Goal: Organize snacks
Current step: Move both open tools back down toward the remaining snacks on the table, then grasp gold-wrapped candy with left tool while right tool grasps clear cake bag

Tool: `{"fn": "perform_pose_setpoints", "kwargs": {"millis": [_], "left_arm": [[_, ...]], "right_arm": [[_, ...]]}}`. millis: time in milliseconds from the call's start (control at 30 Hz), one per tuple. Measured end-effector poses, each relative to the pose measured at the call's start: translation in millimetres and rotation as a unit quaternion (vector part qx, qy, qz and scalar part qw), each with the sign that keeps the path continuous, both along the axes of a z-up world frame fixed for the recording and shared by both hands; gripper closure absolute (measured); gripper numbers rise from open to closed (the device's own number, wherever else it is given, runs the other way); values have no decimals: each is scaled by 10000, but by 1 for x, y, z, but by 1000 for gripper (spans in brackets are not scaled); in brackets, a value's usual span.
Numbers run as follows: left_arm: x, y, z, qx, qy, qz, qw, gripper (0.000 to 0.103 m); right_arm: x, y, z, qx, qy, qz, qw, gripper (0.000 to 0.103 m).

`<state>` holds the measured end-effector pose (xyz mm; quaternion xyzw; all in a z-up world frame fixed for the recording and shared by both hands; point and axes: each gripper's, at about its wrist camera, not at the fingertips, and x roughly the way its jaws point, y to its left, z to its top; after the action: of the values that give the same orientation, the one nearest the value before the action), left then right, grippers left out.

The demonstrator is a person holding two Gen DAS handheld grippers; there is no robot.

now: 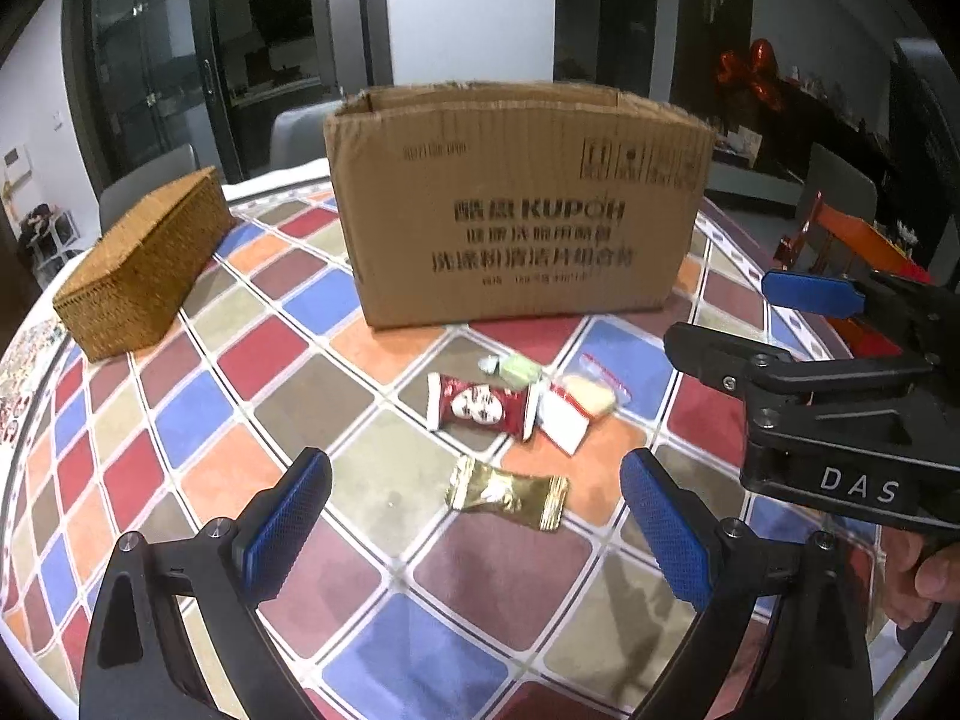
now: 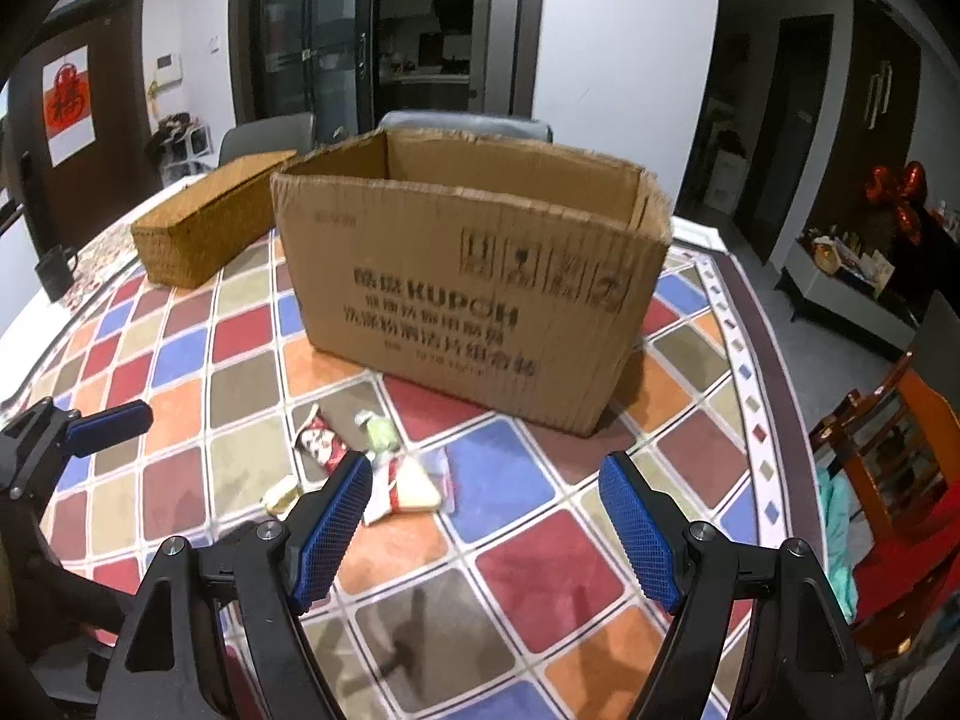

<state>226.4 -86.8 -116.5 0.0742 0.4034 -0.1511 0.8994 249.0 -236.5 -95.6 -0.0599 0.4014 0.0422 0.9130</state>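
Our left gripper (image 1: 474,516) fingers (image 1: 288,516) are spread and empty, the gold wrapper (image 1: 507,492) low in the frame between them. Our right gripper (image 2: 483,516) fingers (image 2: 333,525) are spread too, holding nothing. All snacks (image 1: 522,399) lie mid-frame on the counter (image 1: 420,630); the cardboard box (image 1: 516,204) above shows nothing inside from here, so we judge the sorting not begun.

A: Where's stuff?
B: Cardboard box (image 1: 516,204) mid-table (image 1: 372,588), wicker basket (image 1: 144,264) to its left.
A: Snacks?
B: Snack packets (image 1: 516,420) clustered on table just in front of box.
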Motion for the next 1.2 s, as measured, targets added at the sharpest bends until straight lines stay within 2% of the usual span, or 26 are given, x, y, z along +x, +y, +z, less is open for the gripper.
{"fn": "perform_pose_setpoints", "kwargs": {"millis": [667, 767, 1200], "left_arm": [[19, 0, -49, 12, 422, -382, 9984, 12], [22, 1, -53, 14, 455, -450, 9979, 16], [26, 0, -61, -98, 519, -522, 9972, 20]], "right_arm": [[25, 12, -55, 20, 650, 226, 9976, 24], [29, 15, -60, 15, 710, 269, 9971, 24], [41, 23, -75, 5, 881, 404, 9953, 24]]}}
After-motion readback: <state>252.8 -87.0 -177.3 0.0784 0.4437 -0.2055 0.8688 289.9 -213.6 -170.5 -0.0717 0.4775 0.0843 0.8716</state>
